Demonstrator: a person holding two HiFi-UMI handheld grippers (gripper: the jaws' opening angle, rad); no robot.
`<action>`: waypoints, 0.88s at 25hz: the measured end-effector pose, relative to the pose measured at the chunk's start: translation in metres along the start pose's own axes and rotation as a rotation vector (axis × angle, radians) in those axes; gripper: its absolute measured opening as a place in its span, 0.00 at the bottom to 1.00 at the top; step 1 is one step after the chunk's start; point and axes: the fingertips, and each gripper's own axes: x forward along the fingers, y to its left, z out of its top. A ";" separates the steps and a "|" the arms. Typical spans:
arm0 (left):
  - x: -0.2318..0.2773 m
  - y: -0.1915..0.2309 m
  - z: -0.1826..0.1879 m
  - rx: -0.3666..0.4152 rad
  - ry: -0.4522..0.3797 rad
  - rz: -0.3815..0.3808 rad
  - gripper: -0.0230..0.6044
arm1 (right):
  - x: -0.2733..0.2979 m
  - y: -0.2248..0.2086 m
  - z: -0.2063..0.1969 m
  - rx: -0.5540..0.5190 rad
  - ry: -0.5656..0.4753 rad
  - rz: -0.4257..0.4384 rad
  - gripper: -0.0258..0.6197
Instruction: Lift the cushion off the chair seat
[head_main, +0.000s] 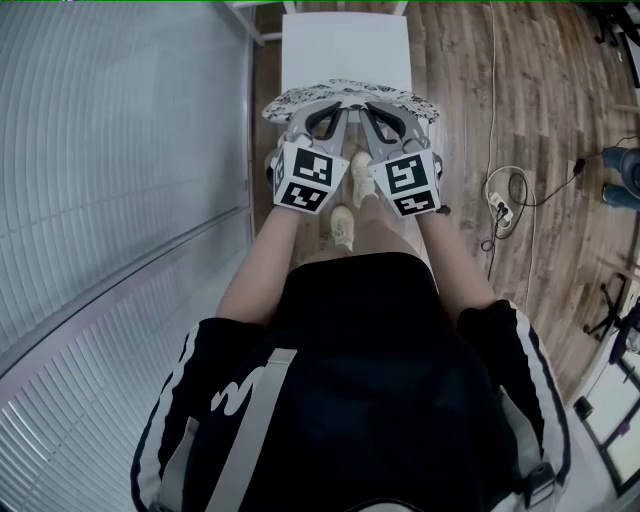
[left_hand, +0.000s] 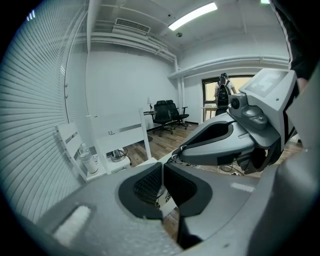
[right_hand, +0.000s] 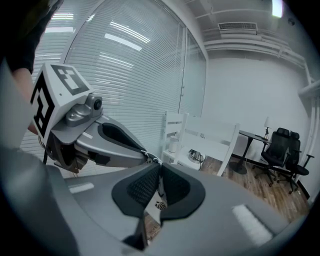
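While one wall of white blinds fills the 9 o'clock side, one white chair stands at 12 o'clock on the wood floor. One patterned cushion lies across the seat's near edge; whether it touches the seat I cannot tell. Two tongs, the left gripper and the right gripper, each clamp its near hem. Two black office chairs stand far off. One power strip lies at 3 o'clock.
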 end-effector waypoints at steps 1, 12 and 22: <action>-0.002 -0.002 -0.001 0.001 -0.004 0.000 0.06 | -0.002 0.002 -0.001 0.002 -0.002 -0.004 0.05; -0.030 -0.012 0.008 0.007 -0.033 0.012 0.06 | -0.025 0.019 0.011 0.011 -0.024 0.006 0.05; -0.051 -0.018 0.024 -0.012 -0.059 0.068 0.06 | -0.044 0.024 0.028 0.000 -0.067 0.040 0.05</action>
